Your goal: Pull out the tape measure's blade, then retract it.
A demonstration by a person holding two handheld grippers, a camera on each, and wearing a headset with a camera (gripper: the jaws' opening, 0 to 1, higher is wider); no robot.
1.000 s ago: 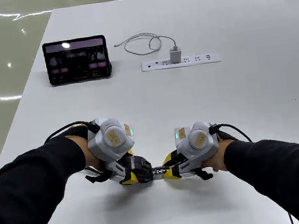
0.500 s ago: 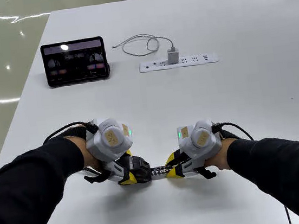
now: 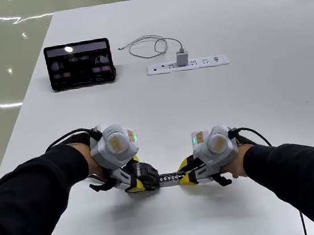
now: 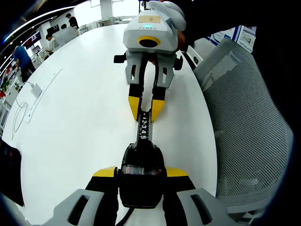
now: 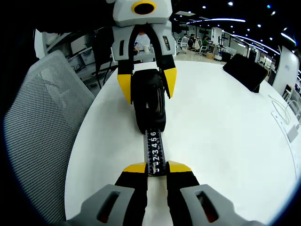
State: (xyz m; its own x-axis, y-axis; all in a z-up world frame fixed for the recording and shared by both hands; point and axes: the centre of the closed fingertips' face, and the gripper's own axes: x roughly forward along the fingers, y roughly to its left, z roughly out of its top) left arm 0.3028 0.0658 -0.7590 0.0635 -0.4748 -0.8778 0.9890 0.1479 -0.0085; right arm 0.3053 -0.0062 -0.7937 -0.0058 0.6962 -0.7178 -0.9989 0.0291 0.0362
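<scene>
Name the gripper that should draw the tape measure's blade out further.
Right. The right gripper is shut on the tip of the black numbered blade, so it can likely pull away, while the left gripper clamps the black tape measure case as the anchor.

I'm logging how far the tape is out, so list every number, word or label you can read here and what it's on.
"123456": white numerals on the black tape blade, between the black tape measure case and the right gripper.
Dark tablet screen: too blurred to read.
White power strip: markings too small to read.
</scene>
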